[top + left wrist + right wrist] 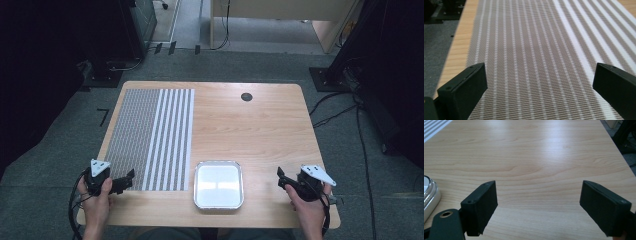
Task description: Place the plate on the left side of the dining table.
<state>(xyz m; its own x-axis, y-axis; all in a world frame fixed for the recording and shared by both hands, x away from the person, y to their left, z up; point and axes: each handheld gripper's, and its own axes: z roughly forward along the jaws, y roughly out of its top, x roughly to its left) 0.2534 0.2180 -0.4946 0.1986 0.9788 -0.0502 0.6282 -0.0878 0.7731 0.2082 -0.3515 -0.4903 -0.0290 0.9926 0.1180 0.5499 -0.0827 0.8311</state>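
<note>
The left claw [131,176] is held low at the near left corner of the wooden table [260,125], and its two black jaws are wide apart with nothing between them. In the left gripper view the jaws stand far to each side, and the striped mat [536,50] runs straight ahead of them and under them, brown and white lines going away from the claw. From the high view the tips of this claw sit just over the near edge of the striped mat [150,137]; I cannot tell if they touch it. The right claw [280,176] is at the near right side of the table, and its jaws are also spread wide and hold nothing. In the right gripper view there is bare wood ahead of and between its jaws, and the silver rim of the tray [430,192] peeks in just beside its left jaw. The tray [218,204] is square and shiny with a white inside, and it lies between the two claws, near each one but not touching either. I cannot see any words or labels on the mat, the tray or the claws.
</note>
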